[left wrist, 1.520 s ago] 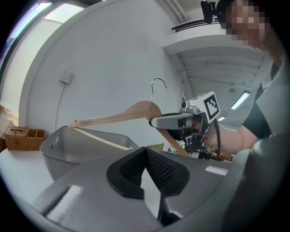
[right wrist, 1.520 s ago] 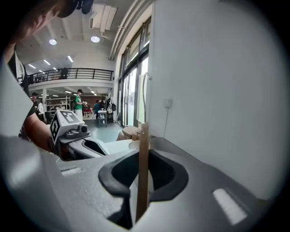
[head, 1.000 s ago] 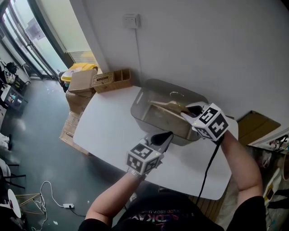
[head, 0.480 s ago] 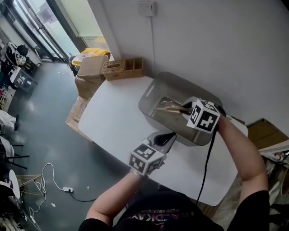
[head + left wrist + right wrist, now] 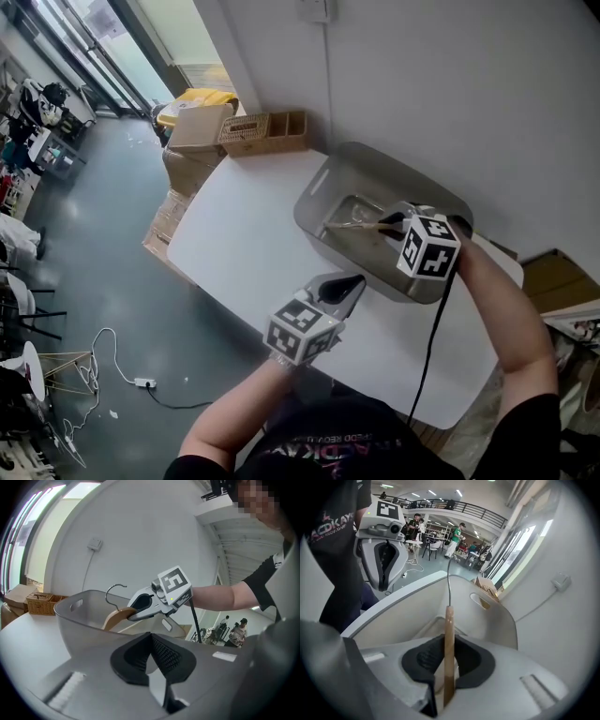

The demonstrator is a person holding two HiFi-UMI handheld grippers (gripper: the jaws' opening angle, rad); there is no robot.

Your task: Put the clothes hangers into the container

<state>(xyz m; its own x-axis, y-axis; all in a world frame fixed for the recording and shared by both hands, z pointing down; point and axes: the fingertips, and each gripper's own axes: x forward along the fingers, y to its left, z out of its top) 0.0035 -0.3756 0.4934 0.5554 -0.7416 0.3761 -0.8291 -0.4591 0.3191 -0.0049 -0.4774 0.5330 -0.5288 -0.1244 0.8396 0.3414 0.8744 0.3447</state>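
White table [image 5: 234, 253] against a pale wall, head view first. Grey container [image 5: 314, 202] sits at 1 o'clock on it. The wooden hanger [image 5: 352, 223] is down inside it, clamped at one end by the right gripper [image 5: 392, 222], with the other end pointing to 9 o'clock. Left gripper [image 5: 349, 284] is just outside the container's near wall at 6 o'clock, jaws together on nothing; can't tell if it touches.
- Risk 1: nothing visibly holds the container, so a hanger end dragging on a wall could slide it.
- Risk 2: the cable [image 5: 427, 347] trails back over the table's near corner, and a snag there would jerk the right hand.

Wicker basket [image 5: 267, 133] and cardboard box [image 5: 199, 129] are at 11 o'clock, well apart, not in the way.

Left gripper view: pads closed, empty. The container wall fills the middle, and the hanger's wire hook [image 5: 114, 592] shows above the near rim.
- Risk 3: if let go at this height, the hook could catch the rim or the handle slot [image 5: 77, 605] and leave the hanger propped instead of flat.

Right gripper view: hanger is edge-on, pinched between the pads.
- Risk 4: the wood is thin and the bite narrow, so it could pivot or slip.

The container's inner wall at 12 o'clock is the only thing ahead. People [image 5: 457, 538] are in the hall far behind and don't matter.
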